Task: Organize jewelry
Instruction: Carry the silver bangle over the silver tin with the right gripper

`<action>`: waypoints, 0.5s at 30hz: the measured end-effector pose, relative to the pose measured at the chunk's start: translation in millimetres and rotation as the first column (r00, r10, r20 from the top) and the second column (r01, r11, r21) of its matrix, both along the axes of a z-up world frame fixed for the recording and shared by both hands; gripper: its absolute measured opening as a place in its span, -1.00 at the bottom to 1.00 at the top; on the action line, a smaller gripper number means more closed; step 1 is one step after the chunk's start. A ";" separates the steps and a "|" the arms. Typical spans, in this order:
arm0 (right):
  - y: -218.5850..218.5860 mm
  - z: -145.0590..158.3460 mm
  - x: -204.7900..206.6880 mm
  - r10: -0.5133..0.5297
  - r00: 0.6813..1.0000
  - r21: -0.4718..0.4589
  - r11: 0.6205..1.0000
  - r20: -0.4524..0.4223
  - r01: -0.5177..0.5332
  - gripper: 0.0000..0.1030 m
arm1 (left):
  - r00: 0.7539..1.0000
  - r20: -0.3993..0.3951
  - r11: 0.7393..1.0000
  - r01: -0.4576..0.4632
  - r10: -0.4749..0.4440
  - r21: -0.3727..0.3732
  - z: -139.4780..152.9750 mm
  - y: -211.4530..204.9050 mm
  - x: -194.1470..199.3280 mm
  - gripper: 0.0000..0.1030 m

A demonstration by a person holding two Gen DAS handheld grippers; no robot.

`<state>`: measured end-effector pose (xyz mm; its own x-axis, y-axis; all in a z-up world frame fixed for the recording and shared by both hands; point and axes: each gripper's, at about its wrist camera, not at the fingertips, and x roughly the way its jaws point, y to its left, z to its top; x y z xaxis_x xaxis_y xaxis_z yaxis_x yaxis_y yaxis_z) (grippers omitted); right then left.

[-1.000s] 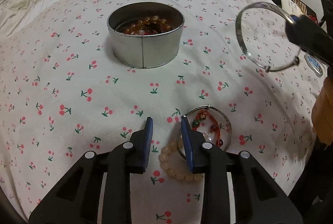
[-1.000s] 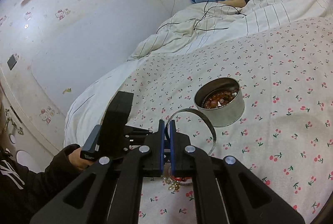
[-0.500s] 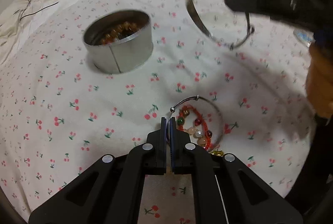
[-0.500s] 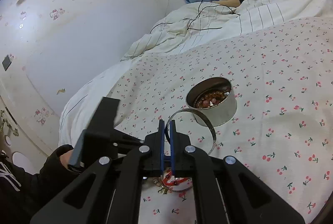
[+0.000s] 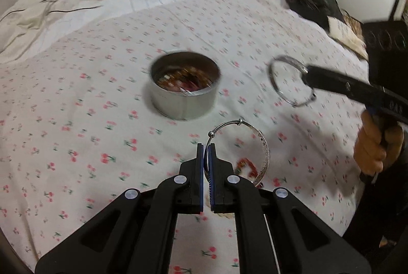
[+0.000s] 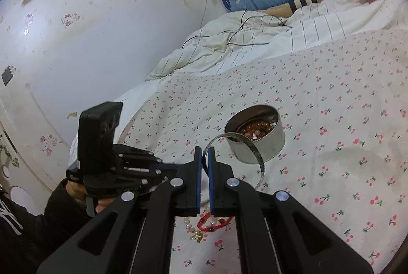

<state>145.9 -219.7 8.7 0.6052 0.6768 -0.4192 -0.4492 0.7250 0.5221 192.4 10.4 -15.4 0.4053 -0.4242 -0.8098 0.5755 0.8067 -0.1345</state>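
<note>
Up comes the left gripper, which a second ago stood with jaws apart over the jewelry on the sheet; now it is clamped tight on a thin silver bangle and has lifted it clear of the cherry-print bedsheet. That bangle hangs from the closed jaws, looping out to the right of them, in front of the round metal tin, apart from it. Over on the right, the right gripper is pinched on a broader silver bangle just as it was a second ago, holding it in the air to the right of the tin as the left camera sees it, while the right camera has the band arcing across the front of the tin's rim. Inside the tin, amber and reddish beads are piled up. Down on the sheet beneath the grippers, a red beaded bracelet lies with a few pale beads just beside it. A person's hand wraps the right gripper's handle at the right edge of the left view. Behind it all, a rumpled striped duvet is heaped along the far side of the bed.
</note>
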 end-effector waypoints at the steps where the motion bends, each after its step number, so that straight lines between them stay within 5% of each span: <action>1: 1.1 2.2 -1.1 -0.007 1.000 -0.016 1.000 0.015 0.008 -0.90 | 1.000 0.012 1.000 -0.021 0.021 -0.005 3.7 2.9 3.6 -0.94; 15: 31.2 20.9 2.7 -0.022 0.979 -0.255 0.964 0.202 0.074 -0.90 | 0.988 0.041 0.986 -0.143 0.147 -0.086 22.8 -1.8 57.8 -0.94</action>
